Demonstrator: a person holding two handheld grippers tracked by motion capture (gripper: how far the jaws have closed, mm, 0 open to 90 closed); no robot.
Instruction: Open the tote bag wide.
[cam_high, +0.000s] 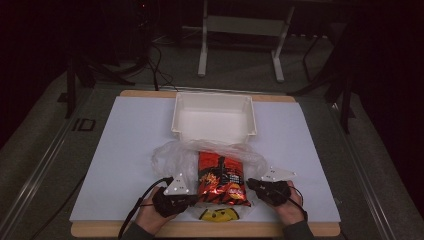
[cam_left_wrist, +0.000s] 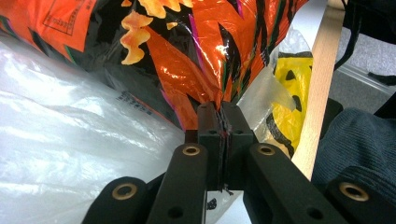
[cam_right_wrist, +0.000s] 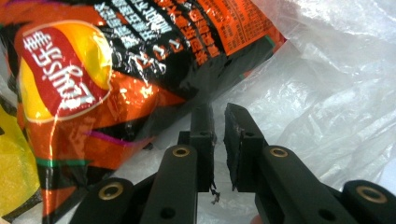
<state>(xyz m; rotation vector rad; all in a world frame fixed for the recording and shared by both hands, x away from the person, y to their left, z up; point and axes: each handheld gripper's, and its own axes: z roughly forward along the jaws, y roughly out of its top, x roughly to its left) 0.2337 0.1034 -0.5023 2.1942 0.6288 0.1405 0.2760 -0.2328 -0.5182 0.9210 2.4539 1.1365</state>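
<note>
A red, orange and black chip bag lies on a crumpled clear plastic bag near the table's front edge. My left gripper is at the bag's left lower corner. In the left gripper view its jaws are pressed together on the foil edge of the chip bag, with the plastic bag beside them. My right gripper is at the bag's right side. Its jaws stand a narrow gap apart at the edge of the chip bag, over the clear plastic; nothing is plainly between them.
A white rectangular tray stands just behind the plastic bag, in the middle of the white mat. The plastic bag carries a yellow smiley print by the wooden front edge. Table legs and cables lie beyond on the floor.
</note>
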